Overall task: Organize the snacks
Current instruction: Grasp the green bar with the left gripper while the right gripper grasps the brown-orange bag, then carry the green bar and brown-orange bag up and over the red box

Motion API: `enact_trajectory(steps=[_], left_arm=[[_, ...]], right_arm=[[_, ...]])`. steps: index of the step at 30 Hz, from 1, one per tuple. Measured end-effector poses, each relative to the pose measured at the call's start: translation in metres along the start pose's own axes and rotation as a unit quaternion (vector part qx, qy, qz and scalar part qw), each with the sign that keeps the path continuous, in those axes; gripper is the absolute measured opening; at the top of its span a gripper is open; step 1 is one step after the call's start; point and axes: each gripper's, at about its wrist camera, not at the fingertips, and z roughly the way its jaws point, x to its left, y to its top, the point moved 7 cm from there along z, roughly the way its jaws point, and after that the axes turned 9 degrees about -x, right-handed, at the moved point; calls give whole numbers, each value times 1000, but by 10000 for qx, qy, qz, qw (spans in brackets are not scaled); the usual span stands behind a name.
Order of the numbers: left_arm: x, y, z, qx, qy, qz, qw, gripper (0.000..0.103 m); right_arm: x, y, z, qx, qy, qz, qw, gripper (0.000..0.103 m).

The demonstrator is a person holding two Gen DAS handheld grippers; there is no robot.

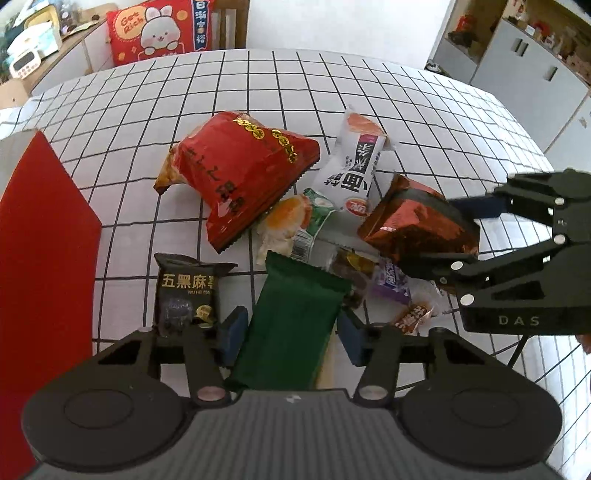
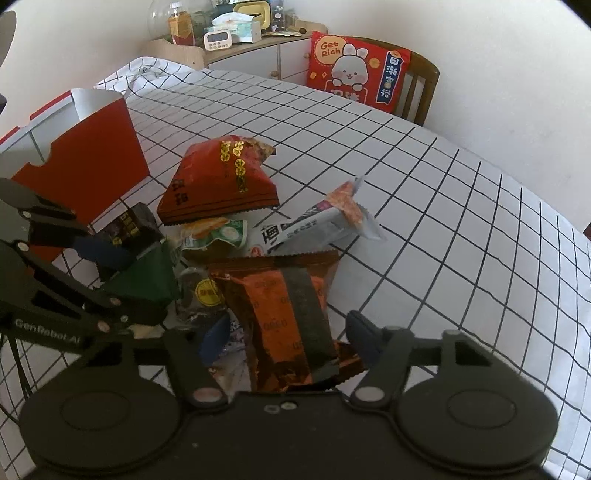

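A pile of snack packets lies on the checked tablecloth. My left gripper (image 1: 291,330) is open, its blue pads on either side of a dark green packet (image 1: 295,317). My right gripper (image 2: 288,336) is open around a shiny orange-brown packet (image 2: 280,314), also seen in the left wrist view (image 1: 417,225). A large red bag (image 1: 236,173) lies at the back of the pile, a white packet (image 1: 351,170) beside it, a black packet (image 1: 184,291) to the left. A red open box (image 2: 92,155) stands at the left.
A green-and-orange packet (image 1: 295,218), a purple one (image 1: 391,284) and small sweets lie in the pile. A chair with a red rabbit cushion (image 2: 354,70) stands beyond the table. A cluttered sideboard (image 2: 236,33) and grey cabinets (image 1: 524,66) stand behind.
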Motion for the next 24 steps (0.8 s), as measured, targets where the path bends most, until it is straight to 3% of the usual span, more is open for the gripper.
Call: enact_trajectory(steps=[3,7,24], left_arm=[[1,0,0,12,33,-63,10000,48],[1,0,-4,-37,115,-56,9999,47],[9,-4,-58,-417,87,-544,9976,42]], right_arm=[[0,0,-3,-21,-6,59,10000,45],[-1,-1,-6,-35,-96,138,9999,41],[23,13,-72,-364,-66,720,9967,40]])
